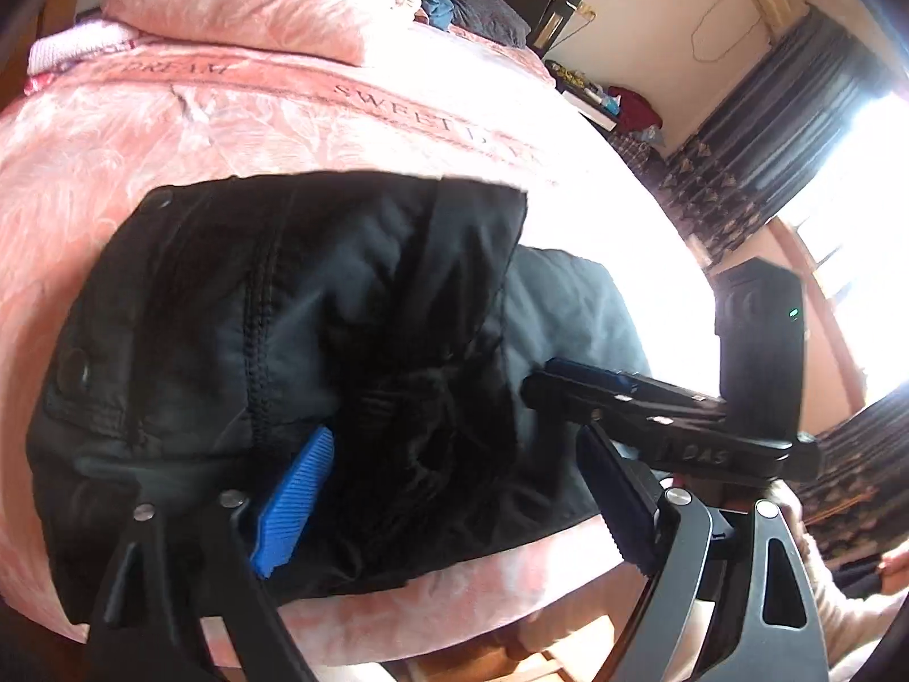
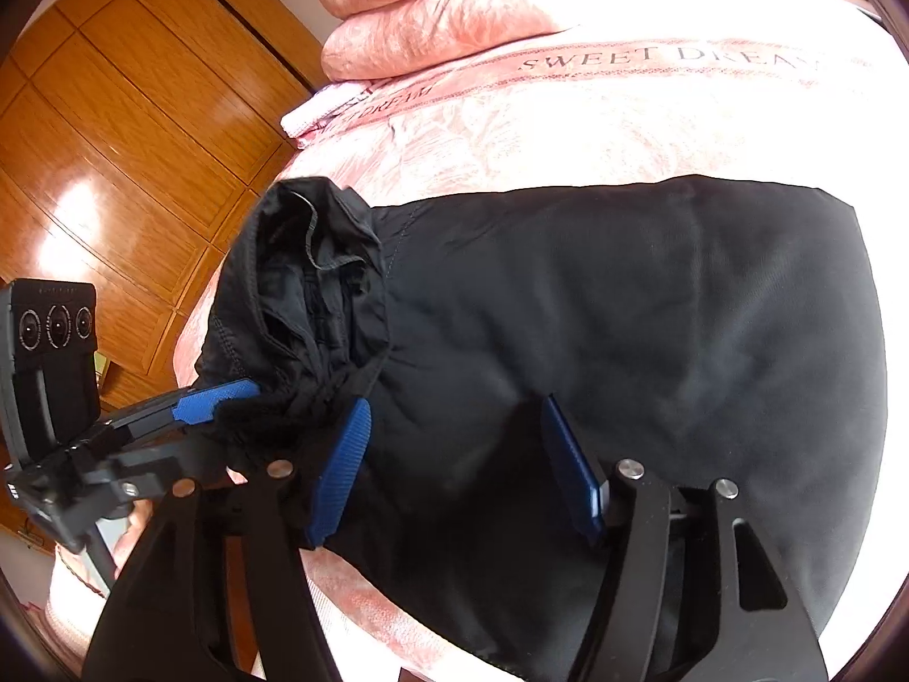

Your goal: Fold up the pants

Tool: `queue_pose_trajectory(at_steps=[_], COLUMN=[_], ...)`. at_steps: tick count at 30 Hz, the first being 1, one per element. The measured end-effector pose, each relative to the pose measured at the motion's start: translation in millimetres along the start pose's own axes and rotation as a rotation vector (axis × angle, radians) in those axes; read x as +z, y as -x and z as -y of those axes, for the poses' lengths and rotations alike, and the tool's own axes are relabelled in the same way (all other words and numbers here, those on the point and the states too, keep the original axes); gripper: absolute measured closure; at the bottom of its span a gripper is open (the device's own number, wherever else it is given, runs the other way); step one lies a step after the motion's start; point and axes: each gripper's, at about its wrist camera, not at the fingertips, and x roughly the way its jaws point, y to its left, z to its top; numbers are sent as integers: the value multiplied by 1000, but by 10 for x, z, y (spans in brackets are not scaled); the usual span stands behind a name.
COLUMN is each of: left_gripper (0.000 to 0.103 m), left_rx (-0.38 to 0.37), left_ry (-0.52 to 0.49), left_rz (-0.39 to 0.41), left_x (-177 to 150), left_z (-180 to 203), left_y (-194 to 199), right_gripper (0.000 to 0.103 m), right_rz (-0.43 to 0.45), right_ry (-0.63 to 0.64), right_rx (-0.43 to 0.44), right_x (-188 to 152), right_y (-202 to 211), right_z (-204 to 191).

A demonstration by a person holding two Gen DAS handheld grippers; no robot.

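I am looking across a bed [image 1: 170, 131] covered with a pink bedspread [image 2: 540, 131] carrying the words SWEET DREAM, and it is filling most of both views. A wooden wardrobe [image 2: 125, 131] is standing beside the bed in the right wrist view, and dark patterned curtains [image 1: 784, 131] are hanging by a bright window in the left wrist view. Folded pink bedding [image 1: 272, 5] is lying stacked toward the head of the bed.

The black pants [image 2: 653, 312] are lying on the bedspread near the bed's close edge, doubled over into a broad dark block. One bunched end of them [image 2: 318, 295] is standing up in a crumpled heap on the left of the right wrist view.

I am holding the left tool [image 1: 449, 503] low over the pants with its jaws spread wide apart, fabric lying between the blue pads [image 1: 295, 500] but nothing pinched. The right tool [image 2: 460, 466] is also standing open, pads apart over the flat cloth. Each tool is showing at the edge of the other's view, its tip against the pants; there I cannot tell whether it is gripping.
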Motion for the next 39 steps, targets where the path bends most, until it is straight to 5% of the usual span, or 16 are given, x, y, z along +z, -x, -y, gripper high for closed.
queue_pose_trajectory(at_steps=[4,10,14,18,22,25,28,32,39], left_gripper=[15,16,24,24,24,24,24,24,23], left_rx=[4,156,113,85,103,38,21,33,83], left_ry=[29,188,279,235,187,251,269,247,254], left_rz=[80,171,110,63,61,82,111,133,123], left_x=[96,268,357,298,215,217,233,235,180], left_z=[-23,-616,-897,-736,-610,-670,-676,-634,-719], left_y=[283,455,227,-101,-123,5,151,281,284], right_gripper=[33,18,18,18,19,19,19,33,40], right_rz=[9,11,-13,-24,51,70,12,-37,-106], right_ry=[-30,-57,-75,-107,-62,12,83,150,279], right_rx=[13,135,129,138,29,75,133,110,27], right_x=[41,152,173,142,129,107,71,-13,-64], right_y=[30,88,-4,-63,48,155,150,53,-226], right_z=[5,-95,-123,-96,-167,-308,-492,-702,-943])
